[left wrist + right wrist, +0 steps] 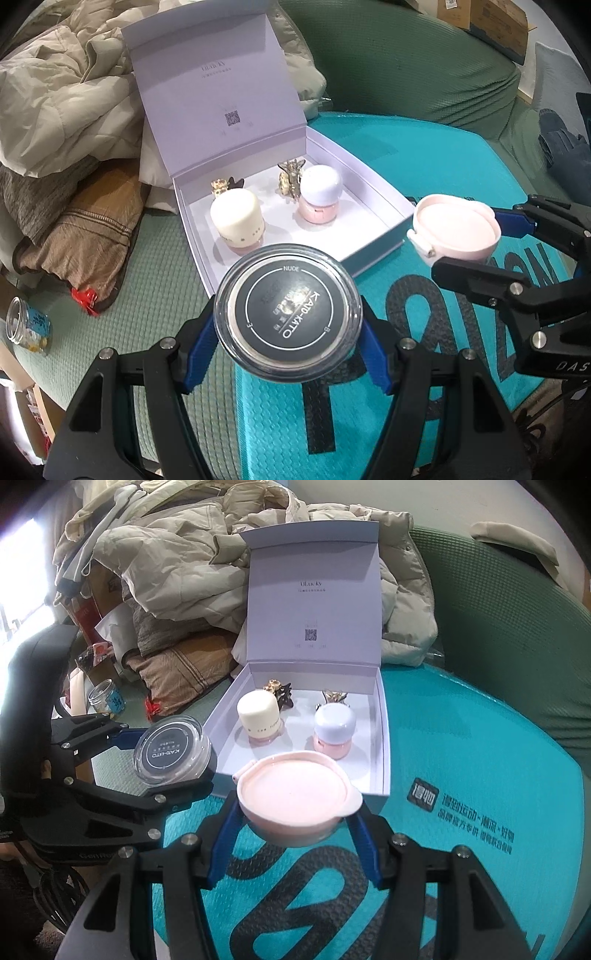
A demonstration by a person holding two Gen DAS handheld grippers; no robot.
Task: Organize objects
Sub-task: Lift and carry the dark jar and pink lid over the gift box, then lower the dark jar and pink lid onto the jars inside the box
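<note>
Left gripper (288,321): its blue-padded jaws pinch the black-lidded jar (288,314) from both sides, the jar held lid up between the tips.
Black-lidded jar: clear-walled, round, its lid printed with white lettering; seen from the right wrist (171,751) it hangs just beside the box's near left corner.
Right gripper (297,810): its jaws are closed on the pink compact (293,794), one blue pad on either side of its round body.
Pink compact: held level with its lid up, directly ahead of the right jaws and over the near edge of the white gift box (384,738).
White gift box: open, lid standing upright at the back, lying ahead of both pairs of jaws on the teal mat (461,757).
Cream-capped bottle (236,219): upright in the box, ahead of the left jaws and just beyond the jar.
Lilac-capped bottle (334,727): upright in the box, just beyond the compact.
Ornate hair clips (290,179): at the back of the box, behind the bottles.
Beige jacket (173,557): heaped beyond the box.
Small glass jar (27,326): lying far to the left of the left jaws on the green cover.
</note>
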